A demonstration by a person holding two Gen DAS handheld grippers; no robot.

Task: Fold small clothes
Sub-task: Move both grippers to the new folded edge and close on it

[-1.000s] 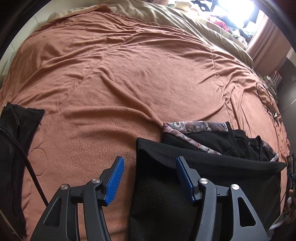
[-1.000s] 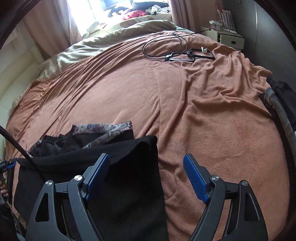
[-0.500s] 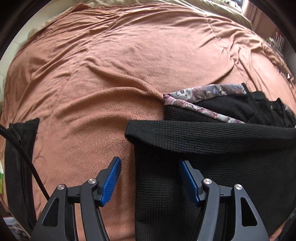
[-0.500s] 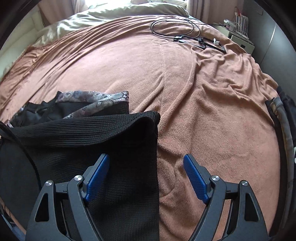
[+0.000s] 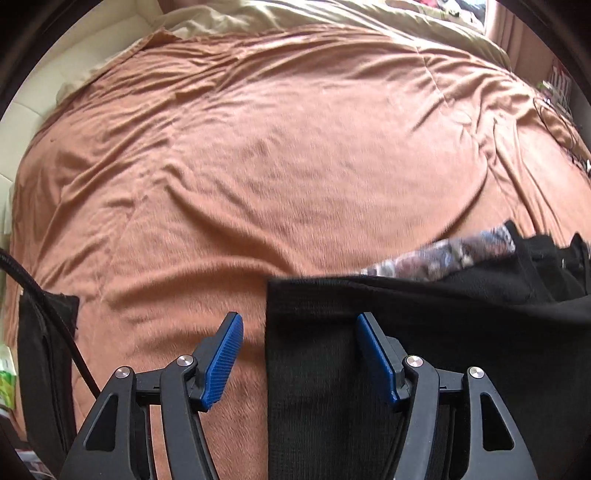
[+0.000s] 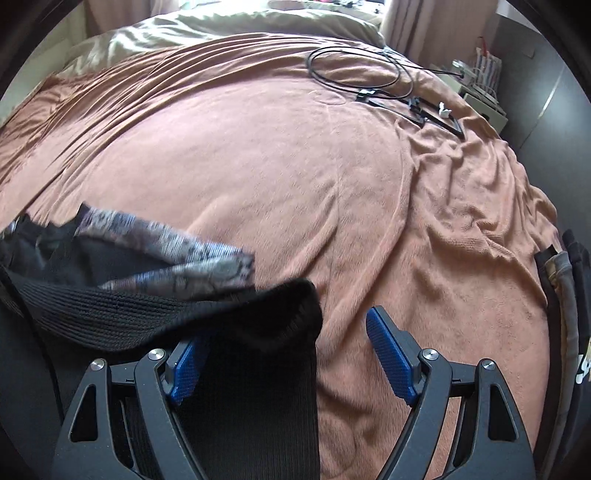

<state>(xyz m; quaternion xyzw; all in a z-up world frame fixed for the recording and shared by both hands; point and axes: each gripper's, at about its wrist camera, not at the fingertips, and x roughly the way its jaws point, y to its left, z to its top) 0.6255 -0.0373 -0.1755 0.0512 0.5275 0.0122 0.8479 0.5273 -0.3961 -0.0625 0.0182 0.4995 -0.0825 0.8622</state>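
Observation:
A black knit garment (image 5: pixel 369 317) lies folded on the brown blanket (image 5: pixel 277 166), on top of a dark garment with a patterned grey-pink band (image 5: pixel 450 254). My left gripper (image 5: pixel 299 356) is open and straddles the knit garment's left edge, with its right pad (image 5: pixel 376 358) over the cloth and its left pad over the blanket. In the right wrist view my right gripper (image 6: pixel 288 363) is open around the same garment's right corner (image 6: pixel 266 314). That corner rises in front of the left pad (image 6: pixel 184 369). The patterned band (image 6: pixel 177 254) sits behind it.
A coiled black cable and small black parts (image 6: pixel 369 70) lie far back on the blanket (image 6: pixel 295 166). Dark clothes (image 6: pixel 569 295) lie at the bed's right edge, and another black cloth (image 5: pixel 44 350) lies at its left edge. Beige bedding (image 5: pixel 332 14) is at the head.
Both grippers have come lower and closer to the black knit garment. In the right wrist view its corner now overlaps the left pad. Both stay open.

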